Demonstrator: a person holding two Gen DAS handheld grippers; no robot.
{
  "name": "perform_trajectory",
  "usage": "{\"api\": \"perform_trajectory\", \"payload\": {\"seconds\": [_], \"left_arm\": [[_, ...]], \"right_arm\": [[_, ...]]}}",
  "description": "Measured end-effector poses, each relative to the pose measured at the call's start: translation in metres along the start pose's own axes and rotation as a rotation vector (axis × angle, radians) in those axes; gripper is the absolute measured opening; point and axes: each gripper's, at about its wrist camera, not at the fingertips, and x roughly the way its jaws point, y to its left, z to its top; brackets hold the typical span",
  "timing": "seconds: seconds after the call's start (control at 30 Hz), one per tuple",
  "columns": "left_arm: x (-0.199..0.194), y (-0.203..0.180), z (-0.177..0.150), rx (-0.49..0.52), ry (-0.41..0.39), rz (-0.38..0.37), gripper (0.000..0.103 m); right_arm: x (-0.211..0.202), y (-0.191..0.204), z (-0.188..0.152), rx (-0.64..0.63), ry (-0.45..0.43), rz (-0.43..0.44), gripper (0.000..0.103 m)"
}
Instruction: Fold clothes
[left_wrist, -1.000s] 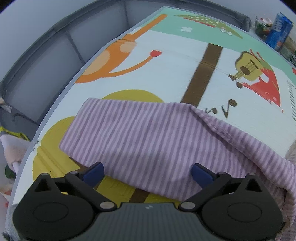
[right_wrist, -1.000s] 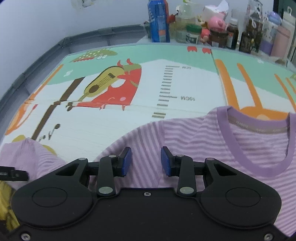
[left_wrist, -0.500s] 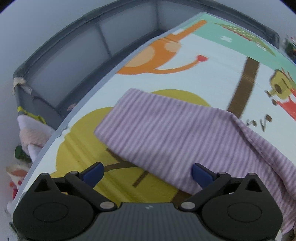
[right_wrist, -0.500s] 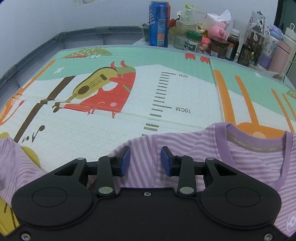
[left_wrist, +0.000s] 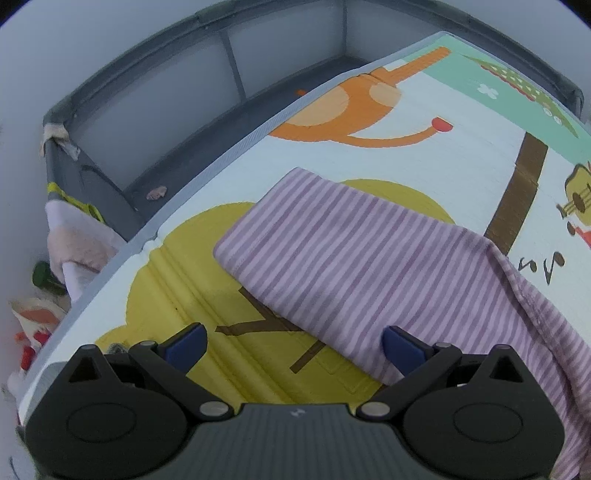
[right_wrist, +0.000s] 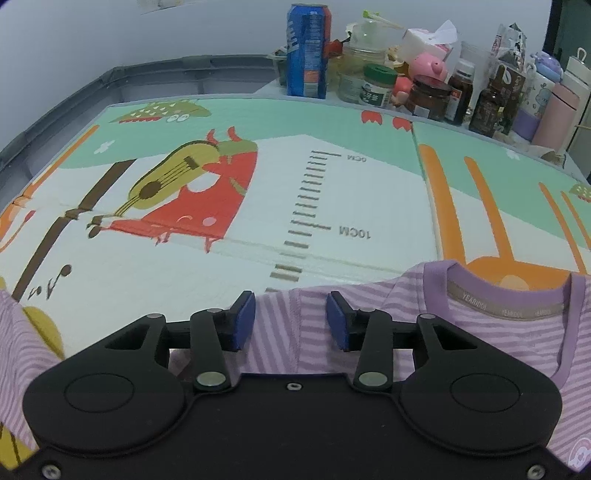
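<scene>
Your left gripper (left_wrist: 293, 345) hangs over the mat (left_wrist: 424, 173) with its jaws spread wide and nothing between them; the near edge of the sleeve (left_wrist: 354, 266) lies just under the right-hand pad (left_wrist: 402, 349), though you cannot tell from this view whether pad and cloth touch. The sleeve lies flat on the yellow patch of the mat, its hemmed end toward the grey rail (left_wrist: 229, 114) and its other end running off to the right into the body of the shirt (right_wrist: 424, 314). Your right gripper (right_wrist: 291, 320) sits over the shirt's shoulder, just left of the collar (right_wrist: 506, 299); its jaws stand partly apart and have just been opening, with striped cloth lying below and between the pads but not pinched by them. The shirt lies spread on the mat with the collar toward the orange rabbit print. Bottles and jars (right_wrist: 424, 88) crowd the far edge of the mat, well apart from the shirt.
</scene>
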Motion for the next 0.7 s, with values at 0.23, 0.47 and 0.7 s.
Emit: {"api": "perform_trajectory", "payload": {"seconds": [0.23, 0.47, 0.7], "left_arm": [[0.001, 0.0, 0.002, -0.022, 0.0, -0.008, 0.103], [-0.004, -0.004, 0.005, -0.029, 0.008, -0.059, 0.094], [-0.02, -0.019, 0.015, 0.016, -0.002, -0.13, 0.095]], "right_arm": [[0.005, -0.004, 0.006, 0.013, 0.003, -0.023, 0.04], [-0.018, -0.009, 0.016, 0.124, -0.05, 0.152, 0.038], [-0.049, 0.044, 0.024, -0.018, -0.065, 0.388, 0.038]]}}
